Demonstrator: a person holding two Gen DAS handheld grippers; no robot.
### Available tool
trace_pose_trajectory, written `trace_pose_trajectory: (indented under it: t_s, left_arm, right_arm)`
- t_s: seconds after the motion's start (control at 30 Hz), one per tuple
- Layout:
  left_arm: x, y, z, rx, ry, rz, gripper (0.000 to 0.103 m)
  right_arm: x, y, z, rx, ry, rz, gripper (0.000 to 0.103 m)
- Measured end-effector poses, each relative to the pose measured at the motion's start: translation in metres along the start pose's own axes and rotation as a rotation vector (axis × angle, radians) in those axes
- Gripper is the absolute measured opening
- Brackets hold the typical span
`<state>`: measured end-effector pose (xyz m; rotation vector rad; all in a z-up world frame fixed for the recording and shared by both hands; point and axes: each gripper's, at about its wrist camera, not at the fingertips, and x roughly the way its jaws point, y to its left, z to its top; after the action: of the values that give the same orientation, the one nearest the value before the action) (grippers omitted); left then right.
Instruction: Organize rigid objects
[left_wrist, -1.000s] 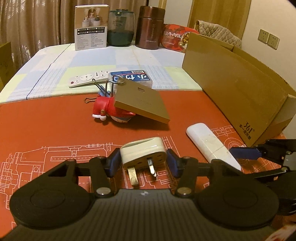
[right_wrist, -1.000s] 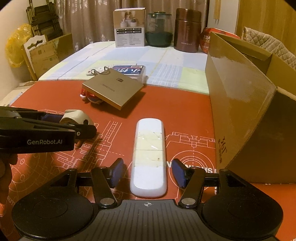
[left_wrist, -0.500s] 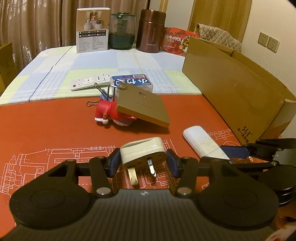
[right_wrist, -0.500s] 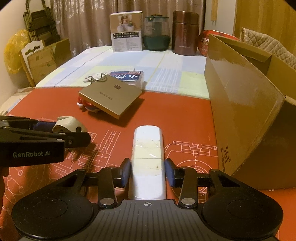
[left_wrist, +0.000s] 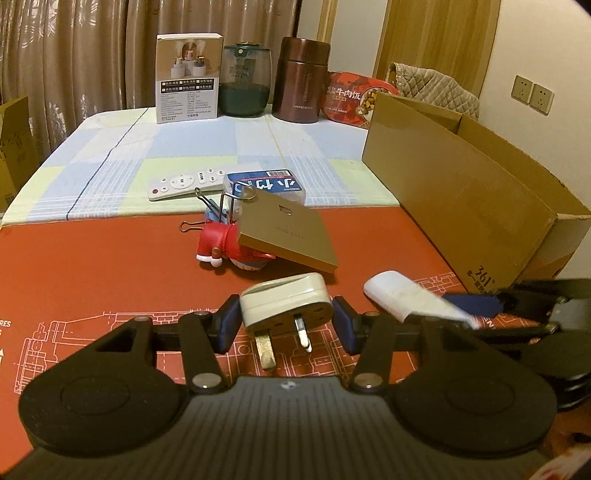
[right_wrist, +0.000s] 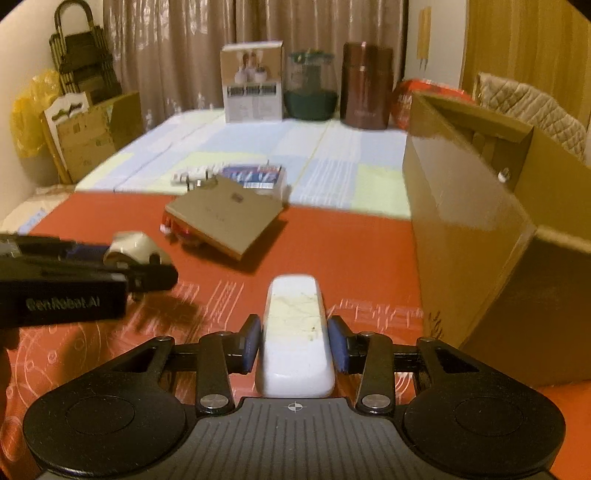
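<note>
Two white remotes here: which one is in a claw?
The plain remote, clamped by the right claw on the red mat. The buttoned remote lies untouched farther back on the checked cloth.

— What do the tools look like up close?

— The left gripper (left_wrist: 284, 323) is matte black: two round discs at the base, a ribbed grey panel between them with a small crosshair mark, and angled link arms fastened with silver screws. Its fingers (left_wrist: 226, 324) carry dark blue pads.

— And the other one?

— The right gripper (right_wrist: 295, 343) has the same build, same silver screws, same blue pads. Seen from the side, the left one bears pale "GenRobot.AI" lettering on its black body.
</note>
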<state>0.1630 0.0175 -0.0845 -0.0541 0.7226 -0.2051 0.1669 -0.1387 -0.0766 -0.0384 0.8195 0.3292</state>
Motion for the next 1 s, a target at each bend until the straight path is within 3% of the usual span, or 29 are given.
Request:
trace_pose_trajectory:
  t_s: [0.1, 0.33, 0.53, 0.77, 1.0]
  left_arm:
    - [0.001, 0.0, 0.0, -0.002, 0.003, -0.003, 0.047]
    - [0.005, 0.003, 0.0, -0.015, 0.01, -0.013, 0.047]
    - [0.004, 0.002, 0.0, -0.018, 0.007, -0.016, 0.047]
    - [-0.006, 0.002, 0.007, -0.014, -0.019, -0.015, 0.047]
    - [-0.025, -0.017, 0.029, 0.049, -0.077, -0.019, 0.048]
  right_arm:
    - [0.008, 0.001, -0.006, 0.004, 0.034, 0.008, 0.037]
    - [0.018, 0.006, -0.007, -0.015, 0.01, -0.005, 0.041]
    - [0.019, 0.007, -0.004, -0.014, 0.017, -0.003, 0.037]
    - [-0.001, 0.007, 0.005, -0.014, -0.071, -0.019, 0.037]
    - [-0.043, -0.005, 0.036, 0.039, -0.164, 0.014, 0.037]
